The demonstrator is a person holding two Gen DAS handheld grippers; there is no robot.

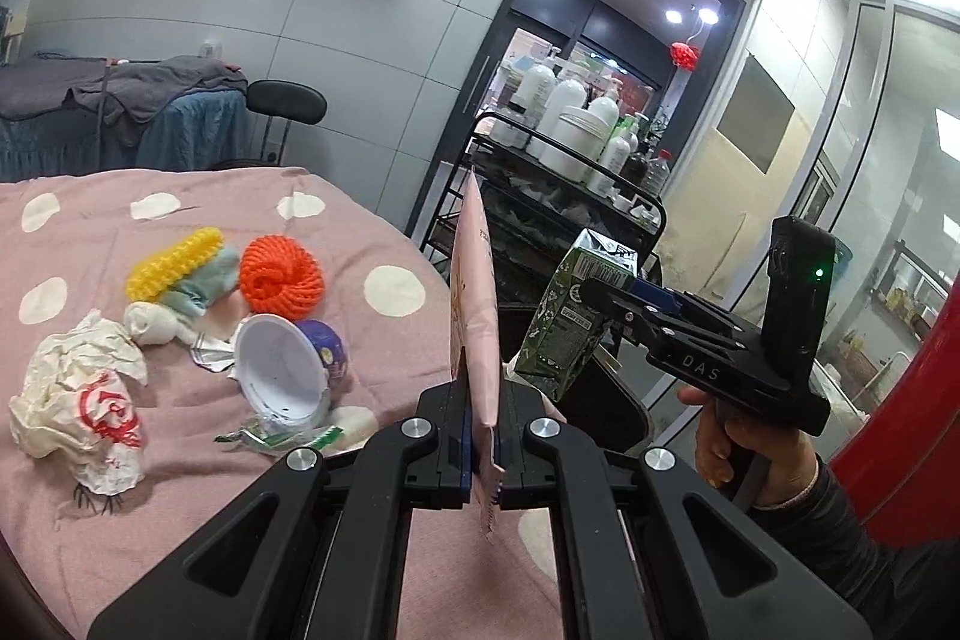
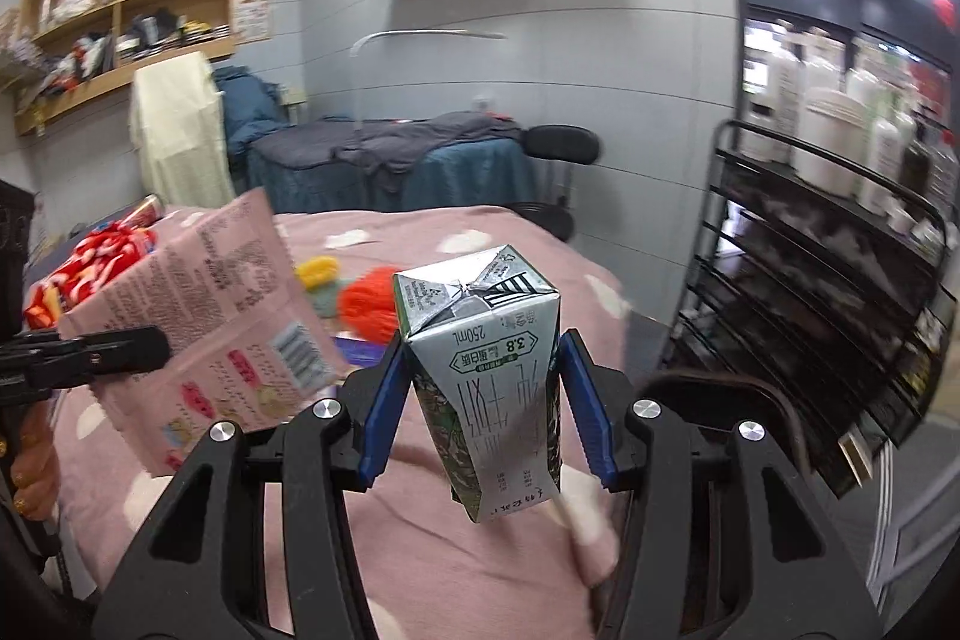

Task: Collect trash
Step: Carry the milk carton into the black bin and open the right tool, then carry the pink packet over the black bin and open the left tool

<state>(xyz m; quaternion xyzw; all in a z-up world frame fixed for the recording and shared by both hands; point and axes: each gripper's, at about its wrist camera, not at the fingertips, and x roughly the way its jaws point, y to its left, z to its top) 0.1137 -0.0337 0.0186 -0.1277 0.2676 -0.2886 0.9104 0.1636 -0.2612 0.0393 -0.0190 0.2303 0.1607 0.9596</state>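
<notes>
The left gripper (image 1: pixel 483 451) has its fingers clamped on a pink pouch (image 1: pixel 477 292) (held edge-on); the right gripper (image 2: pixel 483 403) grips a green carton (image 2: pixel 486 370), both above the pink bed (image 1: pixel 198 196).

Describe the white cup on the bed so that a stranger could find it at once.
Start at the pink bedspread with white dots. Near its middle, just below the orange ball of coiled rope, lies the white plastic cup with a purple label, tipped on its side. Unlike the crumpled white paper to its left, it is rigid and round, its open mouth facing the camera.
</notes>
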